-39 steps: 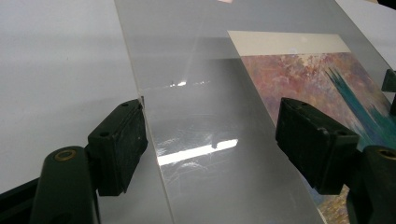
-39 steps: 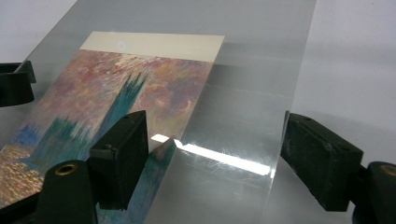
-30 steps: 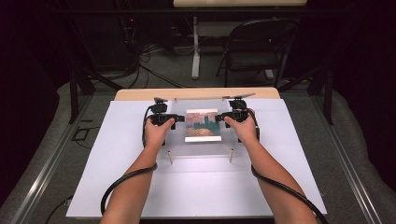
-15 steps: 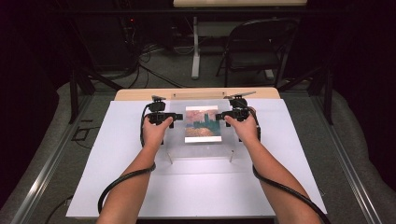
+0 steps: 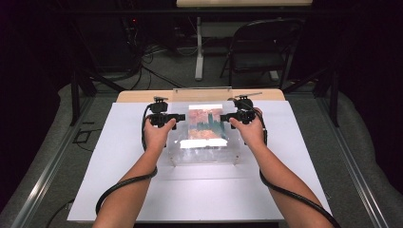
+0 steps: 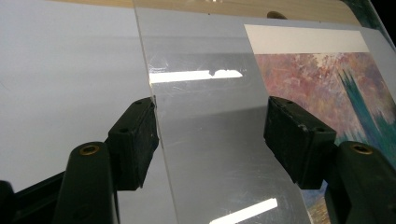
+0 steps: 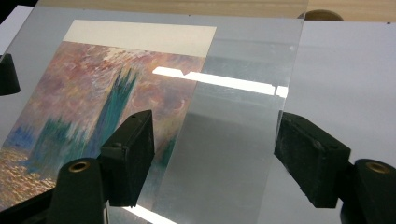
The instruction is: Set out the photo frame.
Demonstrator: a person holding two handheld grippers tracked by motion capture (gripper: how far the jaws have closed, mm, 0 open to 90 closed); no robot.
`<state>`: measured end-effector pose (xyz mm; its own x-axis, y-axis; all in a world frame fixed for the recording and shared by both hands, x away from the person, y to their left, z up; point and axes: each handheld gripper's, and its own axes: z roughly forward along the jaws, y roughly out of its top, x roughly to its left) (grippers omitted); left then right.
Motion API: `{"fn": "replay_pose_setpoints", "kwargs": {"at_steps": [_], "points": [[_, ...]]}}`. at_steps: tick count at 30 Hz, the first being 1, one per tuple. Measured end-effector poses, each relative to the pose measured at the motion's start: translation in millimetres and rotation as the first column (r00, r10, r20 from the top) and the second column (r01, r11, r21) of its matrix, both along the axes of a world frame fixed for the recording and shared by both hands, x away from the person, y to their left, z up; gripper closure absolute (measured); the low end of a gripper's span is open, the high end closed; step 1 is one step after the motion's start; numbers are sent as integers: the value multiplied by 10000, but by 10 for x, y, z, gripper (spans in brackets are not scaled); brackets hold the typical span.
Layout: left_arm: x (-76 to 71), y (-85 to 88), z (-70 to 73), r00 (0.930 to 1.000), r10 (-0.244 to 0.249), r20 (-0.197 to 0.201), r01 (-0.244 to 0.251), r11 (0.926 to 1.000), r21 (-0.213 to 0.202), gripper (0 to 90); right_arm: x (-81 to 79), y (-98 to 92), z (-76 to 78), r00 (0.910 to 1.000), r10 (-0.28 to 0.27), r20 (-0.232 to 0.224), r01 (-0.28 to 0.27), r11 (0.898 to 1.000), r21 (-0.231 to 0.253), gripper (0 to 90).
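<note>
The acrylic frame sits near the bench's far edge. Our left gripper and right gripper flank its side edges. The jaws stand wide and have just been closing, with a clear strip between them. We cannot tell whether they clamp it.

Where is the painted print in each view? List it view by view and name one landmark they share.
High view: the painted print lies mid-table, between the two hands.
Left gripper view: the print fills the right side, beyond the right jaw.
Right gripper view: the print fills the left side, behind the left jaw.
Shared landmark: the clear acrylic sheet around the print, over the white board.
</note>
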<state>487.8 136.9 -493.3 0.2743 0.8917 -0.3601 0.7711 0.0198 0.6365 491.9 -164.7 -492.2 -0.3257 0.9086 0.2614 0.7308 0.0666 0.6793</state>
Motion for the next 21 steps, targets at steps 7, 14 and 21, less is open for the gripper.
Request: {"fn": "replay_pose_setpoints", "kwargs": {"at_steps": [7,14,21], "points": [[-90,6,72,9993,71,358,-73,10000,35,373,-95,16,86,9995,-74,298,78,9999,-126,293],[-172,15,143,9981,127,604,-128,9999,18,397,-172,23,155,9983,-5,587,22,9996,-288,298],[-246,14,209,9964,51,842,-59,9999,93,412,-265,24,209,9955,25,946,18,9990,-450,300]]}}
